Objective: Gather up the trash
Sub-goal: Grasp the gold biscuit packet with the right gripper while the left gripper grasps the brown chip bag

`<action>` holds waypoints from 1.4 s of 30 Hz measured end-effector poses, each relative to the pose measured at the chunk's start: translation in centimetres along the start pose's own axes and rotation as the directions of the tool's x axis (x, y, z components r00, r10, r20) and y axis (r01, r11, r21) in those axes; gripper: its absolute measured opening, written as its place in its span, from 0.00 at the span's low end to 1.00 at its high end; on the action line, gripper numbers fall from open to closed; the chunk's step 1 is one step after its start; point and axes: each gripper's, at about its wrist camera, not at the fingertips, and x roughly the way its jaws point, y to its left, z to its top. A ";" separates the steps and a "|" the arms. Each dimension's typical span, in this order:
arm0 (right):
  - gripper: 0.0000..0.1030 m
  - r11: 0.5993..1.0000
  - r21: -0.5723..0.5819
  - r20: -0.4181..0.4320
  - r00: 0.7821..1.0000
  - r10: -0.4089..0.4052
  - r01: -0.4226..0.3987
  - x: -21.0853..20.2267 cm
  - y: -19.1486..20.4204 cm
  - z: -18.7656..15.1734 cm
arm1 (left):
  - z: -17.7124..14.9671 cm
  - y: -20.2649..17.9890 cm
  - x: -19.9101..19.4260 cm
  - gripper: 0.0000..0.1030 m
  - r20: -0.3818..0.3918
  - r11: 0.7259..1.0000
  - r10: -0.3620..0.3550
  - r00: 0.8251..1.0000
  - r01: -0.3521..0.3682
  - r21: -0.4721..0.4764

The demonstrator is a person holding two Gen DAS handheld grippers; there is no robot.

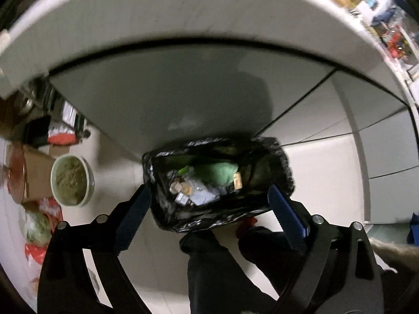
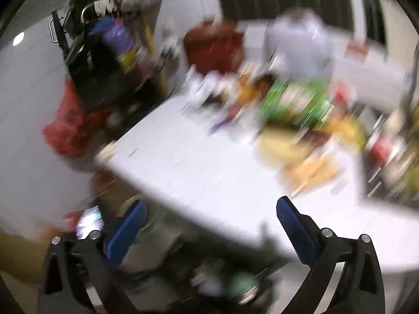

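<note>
In the left wrist view a bin lined with a black bag (image 1: 217, 183) stands on the floor below the white table's edge (image 1: 183, 21). It holds green and white trash. My left gripper (image 1: 209, 198) is open and empty, its blue pads (image 1: 133, 217) on either side of the bin's mouth, above it. In the blurred right wrist view my right gripper (image 2: 212, 217) is open and empty over the near edge of the white table (image 2: 196, 162). Blurred green, yellow and red packets (image 2: 293, 104) lie at the table's far side. The bin's contents show below (image 2: 235, 285).
A pale bowl of greenish matter (image 1: 72, 180), a cardboard box (image 1: 36, 175) and red bags (image 1: 48, 212) lie on the floor left of the bin. A person's dark legs (image 1: 217, 269) stand beside it. A red bag (image 2: 68, 128) and a dark cart (image 2: 99, 60) are left of the table.
</note>
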 end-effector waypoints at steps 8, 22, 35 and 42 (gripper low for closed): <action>0.95 0.992 -0.014 -0.067 0.989 -0.128 0.128 5.1 -7.1 1.8 | 0.9 -1.0 -2.4 0.86 0.059 0.999 0.010 0.998 -0.008 -0.036; 0.89 0.996 -0.062 -0.235 0.969 -0.073 0.060 10.8 -10.5 1.6 | 1.2 -1.1 -4.0 0.86 0.076 0.995 0.022 0.997 -0.014 -0.096; 0.75 1.000 0.002 -0.117 0.993 -0.030 0.030 4.8 -9.4 1.6 | 8.1 -1.7 -8.8 0.86 0.253 0.979 -0.106 0.962 0.145 -0.143; 0.75 0.996 0.085 -0.020 1.000 -0.018 0.020 -0.7 -9.7 1.7 | 17.5 -3.2 -10.6 0.86 0.375 0.975 -0.145 0.916 0.198 -0.105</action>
